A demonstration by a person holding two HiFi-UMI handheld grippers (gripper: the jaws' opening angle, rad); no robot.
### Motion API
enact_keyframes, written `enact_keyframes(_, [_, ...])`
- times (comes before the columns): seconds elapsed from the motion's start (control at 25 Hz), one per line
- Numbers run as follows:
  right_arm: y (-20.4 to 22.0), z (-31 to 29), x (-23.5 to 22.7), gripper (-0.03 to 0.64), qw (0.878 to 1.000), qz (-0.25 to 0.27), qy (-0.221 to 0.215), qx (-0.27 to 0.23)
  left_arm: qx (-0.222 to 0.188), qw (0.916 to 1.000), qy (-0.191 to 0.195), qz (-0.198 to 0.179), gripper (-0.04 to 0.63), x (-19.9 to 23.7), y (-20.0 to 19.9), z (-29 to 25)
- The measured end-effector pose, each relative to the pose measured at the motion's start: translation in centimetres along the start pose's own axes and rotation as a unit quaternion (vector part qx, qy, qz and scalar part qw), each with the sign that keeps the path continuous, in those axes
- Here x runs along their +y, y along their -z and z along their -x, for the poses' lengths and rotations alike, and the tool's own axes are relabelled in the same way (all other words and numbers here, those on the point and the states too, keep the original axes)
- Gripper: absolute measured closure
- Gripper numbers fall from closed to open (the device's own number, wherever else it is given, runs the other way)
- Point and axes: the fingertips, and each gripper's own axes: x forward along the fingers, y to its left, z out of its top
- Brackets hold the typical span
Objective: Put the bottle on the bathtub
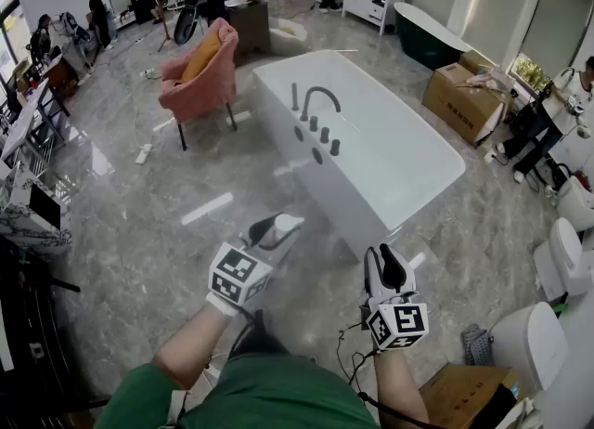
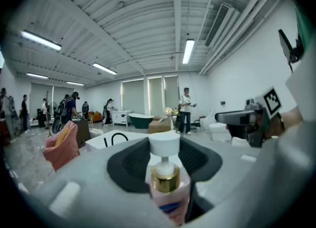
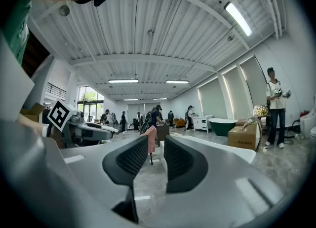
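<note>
A pump bottle (image 2: 167, 187) with a pale pink body, gold collar and white cap stands upright between the jaws of my left gripper (image 2: 165, 148), which is shut on it. In the head view the left gripper (image 1: 269, 234) holds the bottle (image 1: 286, 225) over the floor, a short way from the near corner of the white bathtub (image 1: 390, 162). A black faucet (image 1: 316, 97) rises from the tub's left rim. My right gripper (image 1: 385, 267) hangs to the right, near the tub's end. Seen in its own view, the right gripper (image 3: 157, 148) holds nothing and its jaws leave only a slit.
A pink armchair (image 1: 200, 74) stands left of the tub. A cardboard box (image 1: 464, 102) and a dark green tub (image 1: 432, 37) lie beyond it. White toilets (image 1: 566, 260) line the right side. Cables (image 1: 348, 353) trail on the marble floor by my feet. People stand at the back.
</note>
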Motion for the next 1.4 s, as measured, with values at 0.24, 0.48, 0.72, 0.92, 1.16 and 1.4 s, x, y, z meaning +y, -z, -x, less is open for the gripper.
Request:
enact_keyframes(0.24, [-1.2, -6.7, 5.6, 0.514, 1.000, 0.011, -0.007, -0.020, -0.032, 0.9992, -0.023, 0.009, 0.423, 7.0, -1.0, 4.0])
enact_keyframes(0.48, [-1.9, -12.0, 8.8, 0.517, 1.000, 0.016, 0.002, -0.018, -0.040, 0.9987, -0.030, -0.003, 0.422, 12.9, -1.5, 5.1])
enact_keyframes(0.72, [-2.5, -18.1, 11.0, 0.518, 1.000, 0.020, 0.001, -0.010, -0.048, 0.9983, -0.032, 0.008, 0.422, 19.9, -2.2, 5.4])
enact_keyframes(0.92, [-3.1, -23.4, 12.3, 0.518, 1.000, 0.021, 0.019, -0.007, -0.055, 0.9978, -0.033, 0.019, 0.422, 26.0, -1.9, 5.9])
enact_keyframes(1.16, [-3.9, -30.0, 15.0, 0.518, 0.999, 0.025, 0.024, -0.008, -0.053, 0.9973, -0.050, 0.009, 0.420, 33.7, -0.9, 6.3])
enact_keyframes(1.4, [-3.9, -35.6, 15.6, 0.518, 1.000, 0.026, 0.009, -0.004, -0.041, 0.9963, -0.067, 0.035, 0.420, 39.3, 0.4, 5.8])
